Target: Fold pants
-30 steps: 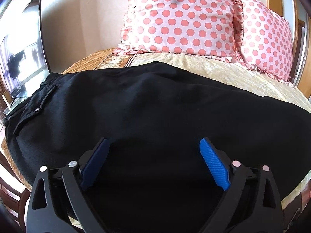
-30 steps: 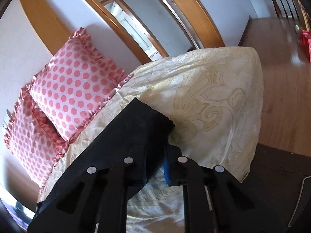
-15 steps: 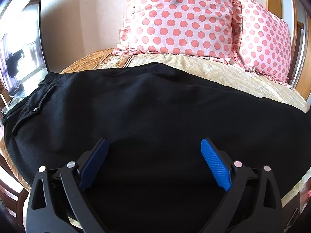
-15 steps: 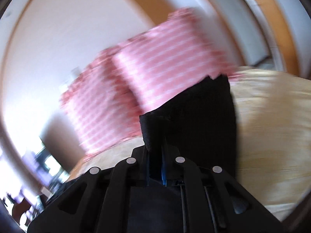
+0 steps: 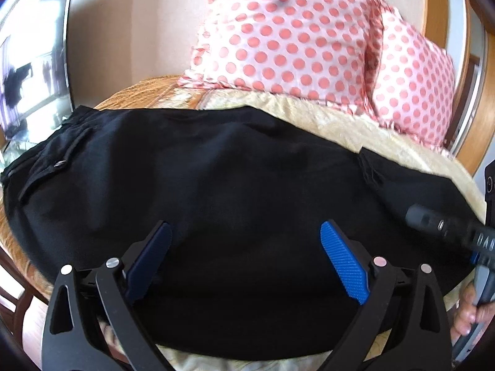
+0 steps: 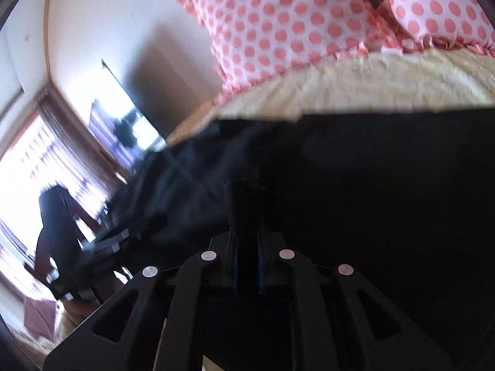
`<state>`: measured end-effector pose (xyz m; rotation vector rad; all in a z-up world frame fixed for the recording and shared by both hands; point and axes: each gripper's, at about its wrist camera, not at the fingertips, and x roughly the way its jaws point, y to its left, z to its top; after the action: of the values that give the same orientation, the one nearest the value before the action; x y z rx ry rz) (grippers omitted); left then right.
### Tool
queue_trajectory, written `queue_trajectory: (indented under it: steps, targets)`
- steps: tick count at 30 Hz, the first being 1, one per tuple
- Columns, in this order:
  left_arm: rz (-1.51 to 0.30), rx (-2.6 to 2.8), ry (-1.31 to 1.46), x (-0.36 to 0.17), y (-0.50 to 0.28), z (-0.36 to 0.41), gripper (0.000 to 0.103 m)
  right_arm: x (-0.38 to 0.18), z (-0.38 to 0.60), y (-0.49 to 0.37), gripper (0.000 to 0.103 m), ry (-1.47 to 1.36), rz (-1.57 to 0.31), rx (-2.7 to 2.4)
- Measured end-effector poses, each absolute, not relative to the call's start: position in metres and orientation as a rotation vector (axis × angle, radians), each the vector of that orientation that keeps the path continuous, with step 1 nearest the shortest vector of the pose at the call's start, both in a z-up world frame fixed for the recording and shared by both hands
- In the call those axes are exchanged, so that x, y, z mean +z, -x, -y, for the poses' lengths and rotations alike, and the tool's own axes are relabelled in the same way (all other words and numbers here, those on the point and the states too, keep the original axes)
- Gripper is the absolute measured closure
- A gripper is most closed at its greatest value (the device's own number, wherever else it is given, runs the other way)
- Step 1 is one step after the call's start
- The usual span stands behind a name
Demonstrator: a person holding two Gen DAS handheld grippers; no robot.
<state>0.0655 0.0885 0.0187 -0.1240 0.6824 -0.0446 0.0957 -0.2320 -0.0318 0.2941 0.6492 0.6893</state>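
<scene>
Since the earlier frames our right tool [image 6: 247,247] has swung with the leg end of the pants [image 5: 235,191] away from the far stretch of the bed and across toward the waistband side; it now enters the left view at the right edge, with a hand [image 5: 467,312] on its grip. Our left tool [image 5: 246,256] has barely shifted.

Our right tool is clenched on a pinch of black cloth, a small tuft standing up between the pads. Our left tool is released — its blue pads [image 5: 343,262] stand wide apart above the pants, and we cannot tell whether they touch the fabric.

The pants lie spread on the bed [image 5: 355,123], long axis running crosswise ahead of the left tool, waistband and buttoned pocket off to its left, a doubled-over edge off to its right. From the right tool the waistband lies ahead and to the left, so we judge that the carried end must travel on along that axis to meet it. The right tool is the nearer to the fold line, the left to the middle of the garment.

Black on black hides the layer edges, the right view is motion-blurred, and the near hem falls under the tool bodies — the polka-dot pillows [image 5: 278,31] beyond are clear.
</scene>
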Motion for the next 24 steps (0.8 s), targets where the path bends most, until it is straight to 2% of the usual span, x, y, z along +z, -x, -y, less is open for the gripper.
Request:
queue_trajectory:
  steps: [4,10,12,13,14,20,24]
  targets:
    - [-0.636,0.025,0.176,0.031,-0.058,-0.112,0.006,-0.013,0.21,-0.092,0.094,-0.212,-0.591,0.713]
    - [-0.593,0.171,0.255,0.04,-0.045,-0.163,0.006,-0.044,0.186,-0.08,0.092,-0.061,-0.673,0.75]
    - [-0.583,0.235,0.302,0.044,-0.04,-0.188,0.006,-0.041,0.182,-0.071,0.077,0.009,-0.655,0.76]
    - [-0.578,0.262,0.328,0.045,-0.037,-0.2,0.006,-0.039,0.178,-0.066,0.059,0.037,-0.652,0.784]
    - [-0.573,0.284,0.35,0.046,-0.034,-0.21,0.006,-0.037,0.177,-0.06,0.048,0.047,-0.645,0.814]
    - [-0.581,0.344,0.505,0.043,-0.026,-0.262,0.006,-0.015,0.183,-0.056,0.047,0.009,-0.519,0.801]
    - [-0.609,0.337,0.604,0.036,-0.029,-0.286,0.006,-0.028,0.176,-0.077,0.048,0.05,-0.594,0.666]
